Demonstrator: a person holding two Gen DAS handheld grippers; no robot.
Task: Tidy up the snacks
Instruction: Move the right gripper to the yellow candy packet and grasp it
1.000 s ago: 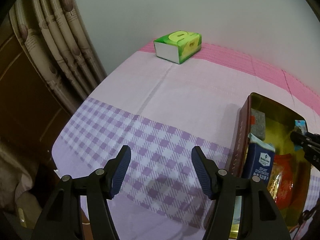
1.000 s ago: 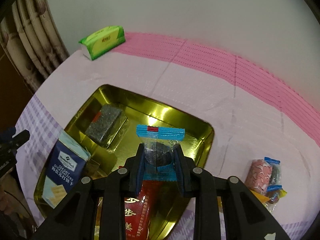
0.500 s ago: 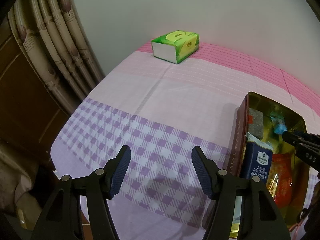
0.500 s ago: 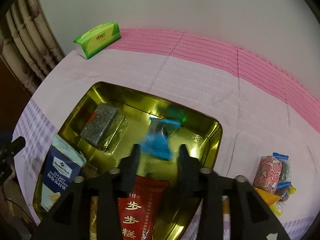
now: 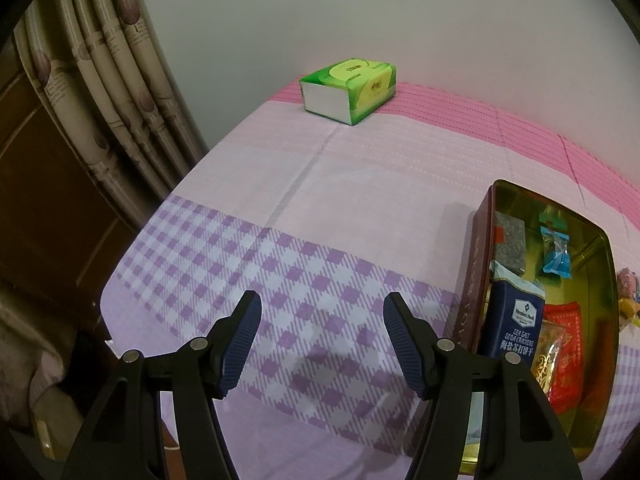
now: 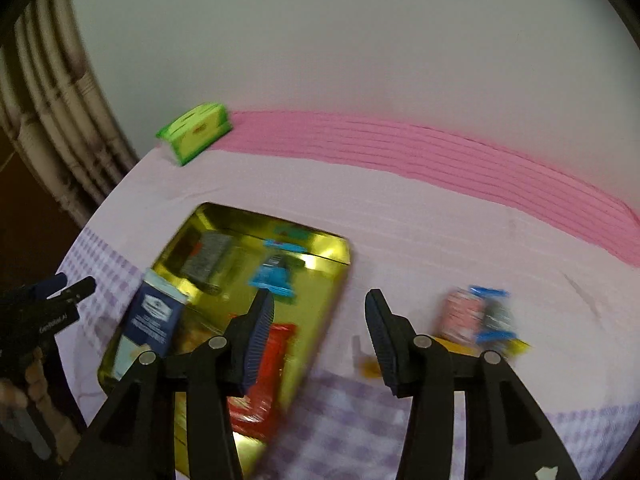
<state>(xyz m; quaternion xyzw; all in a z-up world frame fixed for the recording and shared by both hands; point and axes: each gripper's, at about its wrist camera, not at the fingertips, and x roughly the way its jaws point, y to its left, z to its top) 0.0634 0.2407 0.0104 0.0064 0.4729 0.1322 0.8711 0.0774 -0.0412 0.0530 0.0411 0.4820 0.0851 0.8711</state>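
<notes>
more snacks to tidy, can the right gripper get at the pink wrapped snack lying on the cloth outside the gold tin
Probably yes: the right gripper is open and empty, and bare cloth lies between it and the pink wrapped snack.

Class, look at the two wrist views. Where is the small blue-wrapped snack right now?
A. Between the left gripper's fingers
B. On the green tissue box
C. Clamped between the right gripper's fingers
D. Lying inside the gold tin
D: the blue-wrapped snack lies on the floor of the gold tin, while the right gripper, whose jaws have just been opening, has nothing between its fingers.
</notes>
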